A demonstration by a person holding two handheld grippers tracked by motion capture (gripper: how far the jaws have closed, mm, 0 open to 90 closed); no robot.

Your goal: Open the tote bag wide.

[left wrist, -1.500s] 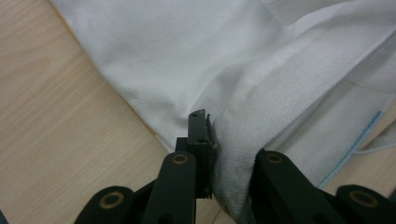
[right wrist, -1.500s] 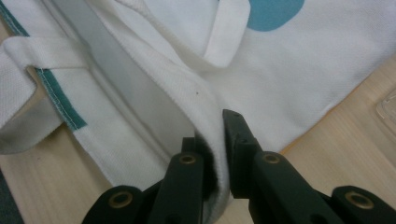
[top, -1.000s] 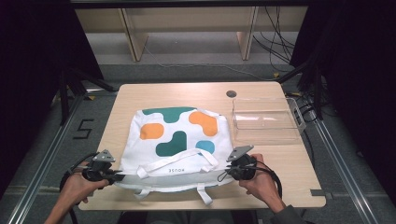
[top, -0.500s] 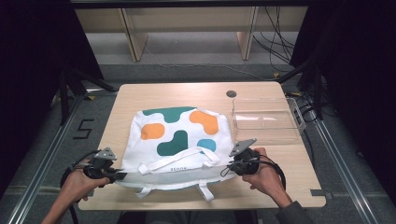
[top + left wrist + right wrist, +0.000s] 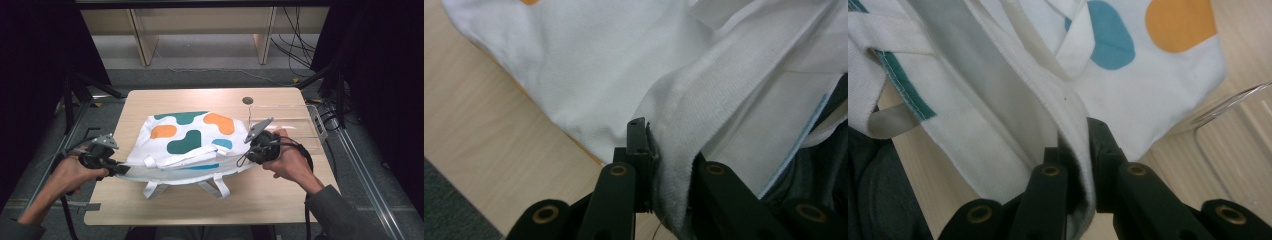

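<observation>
A white tote bag (image 5: 190, 140) with orange, green and blue blobs lies on the wooden table (image 5: 280, 200), its near open edge raised off the surface. My left gripper (image 5: 116, 169) is shut on the bag's left rim corner, with the white hem (image 5: 674, 165) pinched between the jaws. On the right rim corner my right gripper (image 5: 250, 154) is shut, the hem (image 5: 1075, 135) clamped between its black jaws. The rim stretches taut between both grippers. Two white handles (image 5: 215, 186) hang below the lifted edge.
A clear plastic tray (image 5: 295, 125) sits at the table's right, just behind the right gripper. A small dark round mark (image 5: 247, 100) is near the far edge. Black frame bars and cables run along both sides of the table.
Both grippers have risen with the bag's rim, lifting the near edge off the table. The handles now dangle beneath it.
</observation>
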